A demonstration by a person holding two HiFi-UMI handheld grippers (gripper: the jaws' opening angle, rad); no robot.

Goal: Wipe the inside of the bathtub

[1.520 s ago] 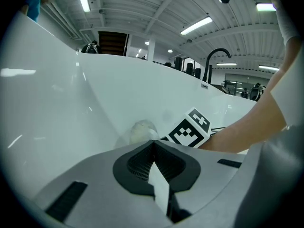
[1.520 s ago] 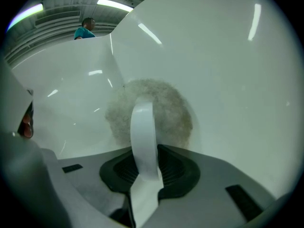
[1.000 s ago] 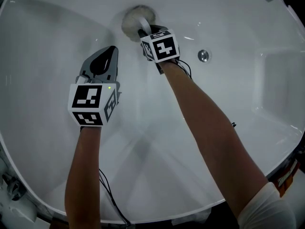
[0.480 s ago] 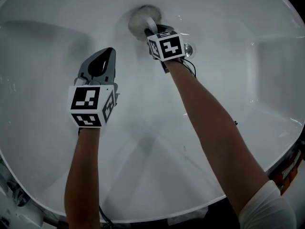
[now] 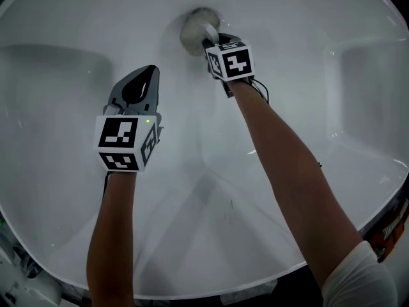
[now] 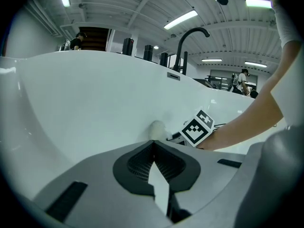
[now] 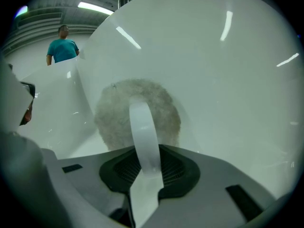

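**Tub wipe: pad on far wall, coverage not readable**

The bathtub (image 5: pixel 64 190) was white and glossy all round, and filled the head view. A round, fluffy grey wiping pad (image 5: pixel 193 25) lay flat against the far inner wall, high up the slope. Its white strap handle (image 7: pixel 144 141) ran back from the pad's face into the right gripper (image 5: pixel 214 42). That gripper's jaws were clamped on the handle, so the pad was pressed to the wall at arm's reach.

The left gripper (image 5: pixel 142 82) hung over the middle of the basin, well apart from the pad and not touching the wall. Its jaws were pressed together at the tips with nothing between them. It took no part in the wipe.

A dark curved tap (image 6: pixel 187 44) stood beyond the far rim, seen from the left gripper view.

Progress, as a judgement: the wipe was under way, with one patch of far wall under the pad. The lighting was dim and the enamel even, with no clear streaks, foam or wet edge. I could not tell which areas were already covered.

Likely left to do:
- the basin floor
- the near slope
- the recessed ledge on the right side
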